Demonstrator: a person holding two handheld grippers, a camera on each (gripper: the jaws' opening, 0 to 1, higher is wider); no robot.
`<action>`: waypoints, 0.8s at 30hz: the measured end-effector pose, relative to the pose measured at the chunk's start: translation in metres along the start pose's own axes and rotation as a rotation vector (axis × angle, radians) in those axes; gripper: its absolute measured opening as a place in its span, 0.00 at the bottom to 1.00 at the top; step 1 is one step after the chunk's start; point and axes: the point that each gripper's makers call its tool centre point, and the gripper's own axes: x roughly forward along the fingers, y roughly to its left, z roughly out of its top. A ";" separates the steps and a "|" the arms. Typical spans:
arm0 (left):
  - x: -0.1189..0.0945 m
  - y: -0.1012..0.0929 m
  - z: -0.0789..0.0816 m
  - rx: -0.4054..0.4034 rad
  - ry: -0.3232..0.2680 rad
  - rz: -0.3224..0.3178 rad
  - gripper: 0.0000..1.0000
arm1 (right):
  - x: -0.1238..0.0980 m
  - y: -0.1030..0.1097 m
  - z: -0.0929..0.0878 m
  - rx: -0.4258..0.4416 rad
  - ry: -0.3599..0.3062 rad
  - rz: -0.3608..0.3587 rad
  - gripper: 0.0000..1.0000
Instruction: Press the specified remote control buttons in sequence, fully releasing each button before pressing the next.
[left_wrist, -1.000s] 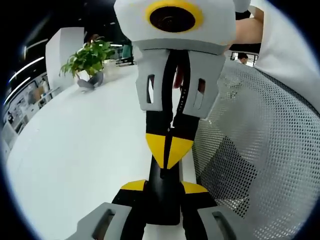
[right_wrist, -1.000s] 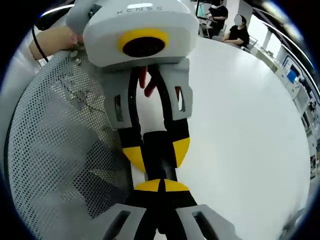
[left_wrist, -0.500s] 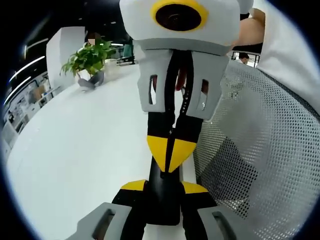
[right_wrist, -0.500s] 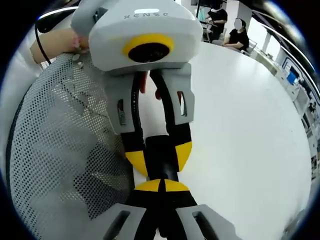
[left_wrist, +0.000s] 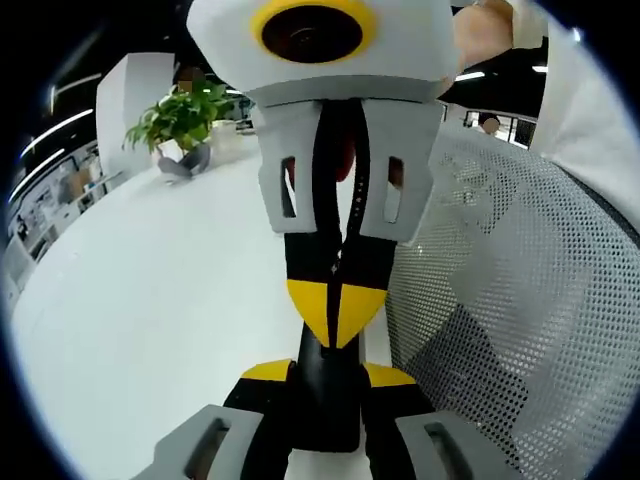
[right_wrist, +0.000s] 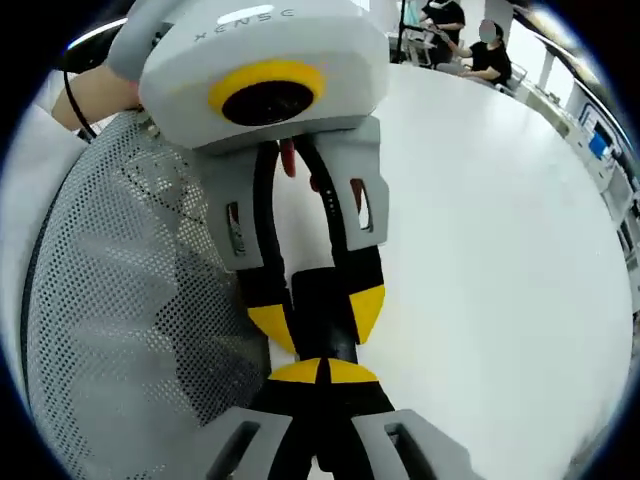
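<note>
The remote (left_wrist: 330, 400) is clamped in the left tool (left_wrist: 330, 375); the closed right tool (right_wrist: 320, 372) should be pressed squarely, then lifted fully.

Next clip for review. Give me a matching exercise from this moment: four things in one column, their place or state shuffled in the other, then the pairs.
Things:
1. remote control
2. potted plant
3. mesh chair
4. right gripper

Place or state:
A. at the far end of the white table
B. clamped between the jaws of the left gripper
C. jaws shut, yellow tips meeting the black slab
D. grey and perforated, beside the table's edge

Pairs: 1-B, 2-A, 3-D, 4-C
</note>
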 end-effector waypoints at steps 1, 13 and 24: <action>0.000 0.000 0.000 -0.004 0.005 0.004 0.25 | 0.000 0.001 0.000 -0.064 0.009 -0.023 0.00; 0.000 0.001 0.000 -0.010 -0.013 -0.005 0.25 | 0.000 0.002 0.003 -0.068 -0.007 -0.052 0.00; 0.000 0.000 0.000 0.017 -0.006 0.006 0.25 | 0.002 0.002 0.006 -0.071 -0.047 -0.020 0.00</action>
